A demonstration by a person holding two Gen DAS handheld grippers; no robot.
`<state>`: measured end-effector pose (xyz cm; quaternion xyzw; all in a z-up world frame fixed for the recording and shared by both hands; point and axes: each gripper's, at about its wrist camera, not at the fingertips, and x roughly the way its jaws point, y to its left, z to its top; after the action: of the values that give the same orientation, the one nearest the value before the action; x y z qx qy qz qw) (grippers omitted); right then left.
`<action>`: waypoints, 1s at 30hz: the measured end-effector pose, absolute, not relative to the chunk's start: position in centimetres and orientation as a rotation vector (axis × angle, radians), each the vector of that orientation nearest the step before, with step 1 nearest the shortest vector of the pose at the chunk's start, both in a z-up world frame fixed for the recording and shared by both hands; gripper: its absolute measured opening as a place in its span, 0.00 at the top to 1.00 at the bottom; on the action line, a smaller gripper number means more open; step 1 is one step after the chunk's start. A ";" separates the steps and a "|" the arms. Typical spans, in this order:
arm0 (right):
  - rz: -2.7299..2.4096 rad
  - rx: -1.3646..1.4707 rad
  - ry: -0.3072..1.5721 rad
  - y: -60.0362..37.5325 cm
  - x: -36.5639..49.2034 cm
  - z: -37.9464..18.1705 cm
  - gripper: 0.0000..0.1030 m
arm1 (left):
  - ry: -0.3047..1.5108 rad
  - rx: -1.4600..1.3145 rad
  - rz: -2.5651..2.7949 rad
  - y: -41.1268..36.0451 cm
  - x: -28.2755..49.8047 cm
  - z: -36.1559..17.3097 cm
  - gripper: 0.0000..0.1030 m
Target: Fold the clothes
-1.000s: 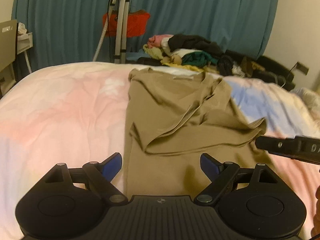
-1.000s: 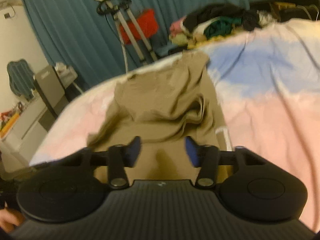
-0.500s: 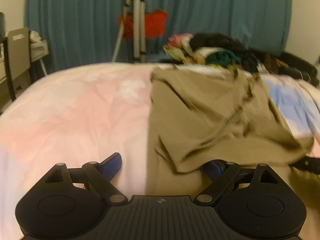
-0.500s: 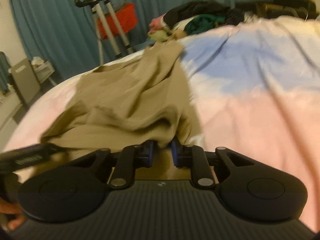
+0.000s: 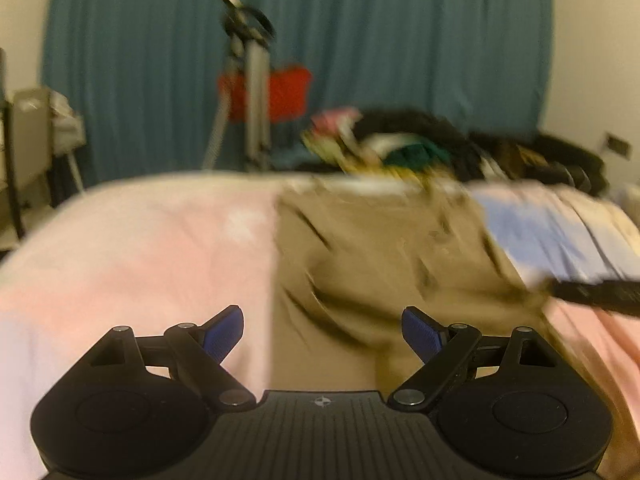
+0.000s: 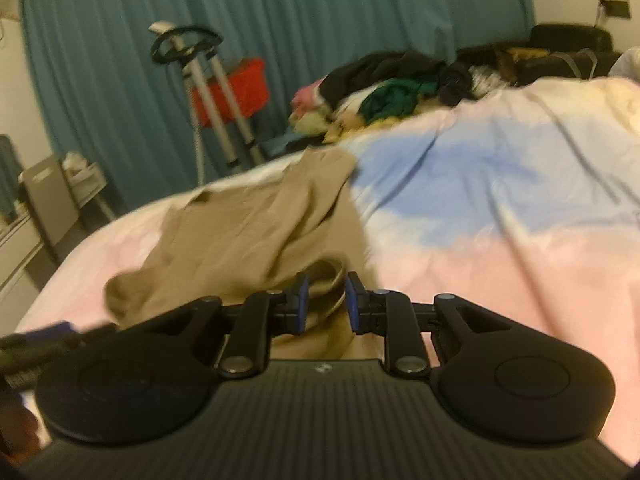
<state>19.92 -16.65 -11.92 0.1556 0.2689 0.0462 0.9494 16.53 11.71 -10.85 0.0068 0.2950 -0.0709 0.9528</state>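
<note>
A tan garment [image 5: 380,256] lies crumpled on the pink and blue bedspread [image 5: 152,248], and the left wrist view of it is blurred. My left gripper [image 5: 324,332] hovers open over its near left edge, with nothing between the blue pads [image 5: 224,330]. In the right wrist view the tan garment [image 6: 248,232] stretches away to the far edge of the bed. My right gripper [image 6: 325,304] is shut on a fold at its near right edge, with cloth bunched between the narrow jaws. The right gripper's black finger [image 5: 596,294] shows at the right of the left wrist view.
A pile of mixed clothes [image 6: 384,88] sits at the far side of the bed, in front of a teal curtain [image 6: 280,12]. A metal stand [image 6: 208,92] with a red basket [image 6: 236,88] is behind the bed. A grey cabinet [image 6: 48,200] stands at the left.
The right gripper closed on the garment's near fold and holds it, and the cloth has shifted. The left gripper stayed open and swung slightly across the garment's left edge.
</note>
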 end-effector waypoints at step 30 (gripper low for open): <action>0.172 0.236 0.500 -13.7 24.1 -10.8 0.77 | 0.501 -0.010 -0.103 10.8 22.2 -9.7 0.19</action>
<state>24.08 -13.71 -10.76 0.1162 0.2465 0.0846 0.9584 22.18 10.85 -9.73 -0.0048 0.2478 -0.0507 0.9675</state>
